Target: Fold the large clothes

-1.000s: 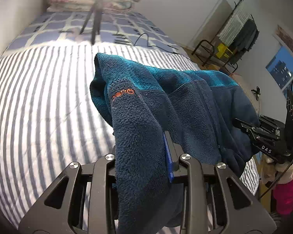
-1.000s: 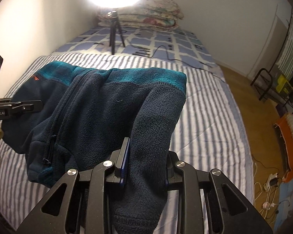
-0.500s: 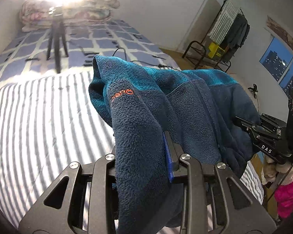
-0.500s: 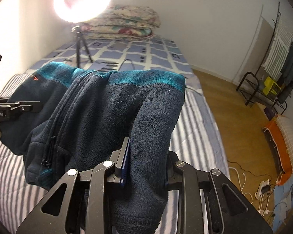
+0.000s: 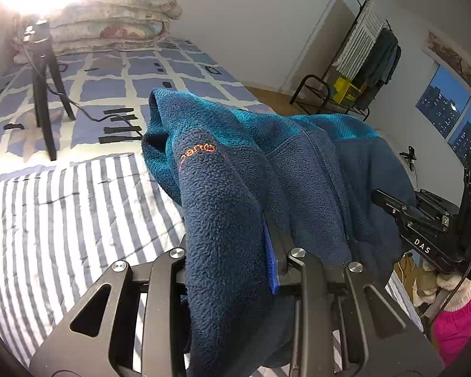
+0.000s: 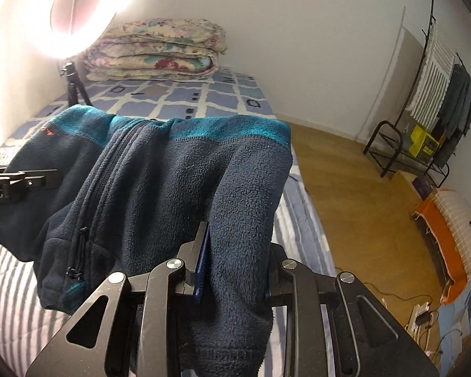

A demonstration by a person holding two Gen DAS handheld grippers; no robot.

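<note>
Bedroom, striped blue-white bed cover [image 5: 62,213] below. Thick navy-and-teal fleece jacket [image 5: 292,169] hangs in air between both tools. Left hand-held gripper [image 5: 232,270] clenched on one bunched fleece fold, right hand-held gripper [image 6: 235,270] likewise. Soft, bulky, floppy, not slippery; best held at shoulder seams.

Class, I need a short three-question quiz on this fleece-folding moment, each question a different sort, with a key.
1. True or false: the left tongs and the right tongs are both shut on the fleece jacket.
2. Multiple choice: the orange logo sits nearest the A) left tongs B) right tongs C) zipper pull.
3. Fill in: the jacket hangs above the ____ sheet.

Key: 1 true; 2 A; 3 striped.
</note>
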